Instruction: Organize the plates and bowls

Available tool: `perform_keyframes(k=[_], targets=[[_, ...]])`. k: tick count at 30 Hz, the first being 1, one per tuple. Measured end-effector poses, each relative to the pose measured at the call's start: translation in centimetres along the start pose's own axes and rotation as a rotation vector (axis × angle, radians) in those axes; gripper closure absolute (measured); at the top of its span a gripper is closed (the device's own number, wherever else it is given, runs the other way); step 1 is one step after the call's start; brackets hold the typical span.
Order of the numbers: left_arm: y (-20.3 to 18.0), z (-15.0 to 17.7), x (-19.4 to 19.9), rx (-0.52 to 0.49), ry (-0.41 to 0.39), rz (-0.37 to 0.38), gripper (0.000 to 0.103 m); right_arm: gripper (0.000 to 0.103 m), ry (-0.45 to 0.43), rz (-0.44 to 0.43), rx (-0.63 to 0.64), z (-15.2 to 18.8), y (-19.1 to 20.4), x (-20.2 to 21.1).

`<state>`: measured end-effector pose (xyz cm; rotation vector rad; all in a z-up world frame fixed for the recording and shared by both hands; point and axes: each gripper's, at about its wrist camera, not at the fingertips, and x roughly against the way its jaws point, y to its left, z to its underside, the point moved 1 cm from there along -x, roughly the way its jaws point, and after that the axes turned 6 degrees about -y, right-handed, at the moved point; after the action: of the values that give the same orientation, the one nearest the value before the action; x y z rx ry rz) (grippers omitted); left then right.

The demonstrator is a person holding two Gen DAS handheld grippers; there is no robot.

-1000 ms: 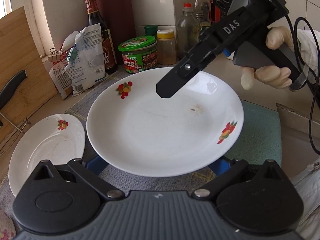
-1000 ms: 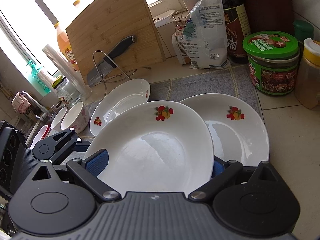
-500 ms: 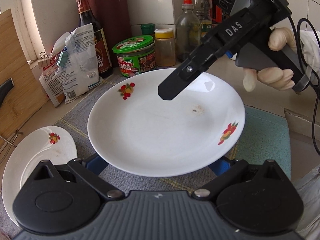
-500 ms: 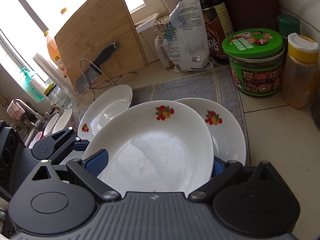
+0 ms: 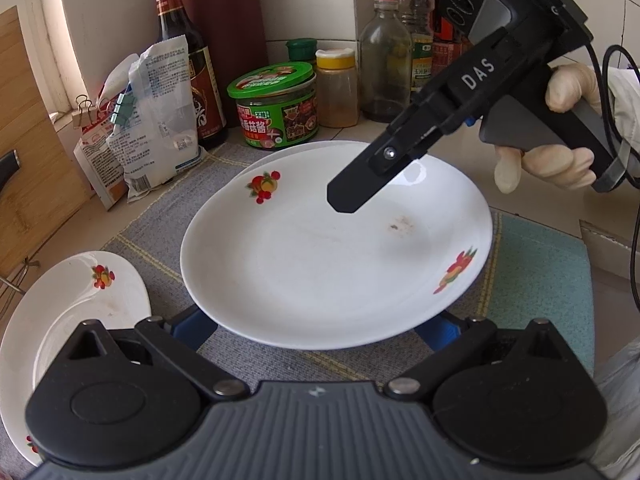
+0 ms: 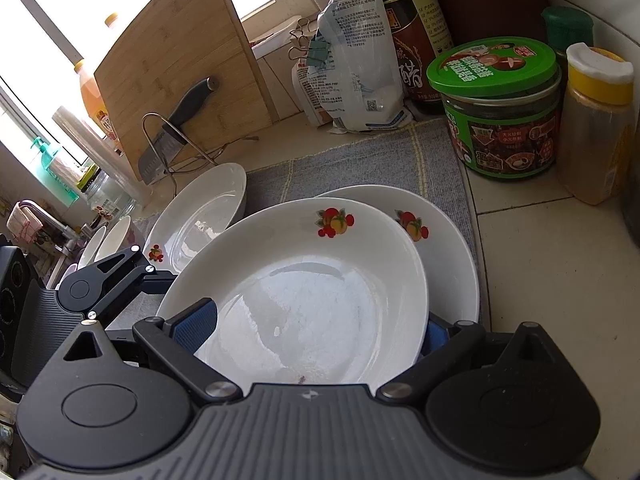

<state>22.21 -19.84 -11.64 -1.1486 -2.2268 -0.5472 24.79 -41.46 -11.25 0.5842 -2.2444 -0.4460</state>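
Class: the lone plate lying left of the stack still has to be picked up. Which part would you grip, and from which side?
Grip the lone plate by its thin raised rim, one finger above and one below. It lies flat on the mat, so the broad face offers no hold. Coming in low from the near, open side with the left gripper probably suits best, once that has let go of the held plate.

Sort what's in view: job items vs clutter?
Job:
- white fruit-print plate held by both tools
- white plate under it on the grey mat
- third white plate, left
- white bowls, far left

Clutter:
- green-lidded sauce jar
- yellow-capped spice jar
- dark soy bottle
- bamboo cutting board
- cleaver
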Motion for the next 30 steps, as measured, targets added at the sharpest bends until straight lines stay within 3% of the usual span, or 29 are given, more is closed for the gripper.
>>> perform_keyframes(k=[30], targets=[[-0.28, 0.19, 0.79, -0.011, -0.016, 0.002, 0.001, 0.001, 0.003, 0.040, -0.033, 0.16, 0.16, 0.28]])
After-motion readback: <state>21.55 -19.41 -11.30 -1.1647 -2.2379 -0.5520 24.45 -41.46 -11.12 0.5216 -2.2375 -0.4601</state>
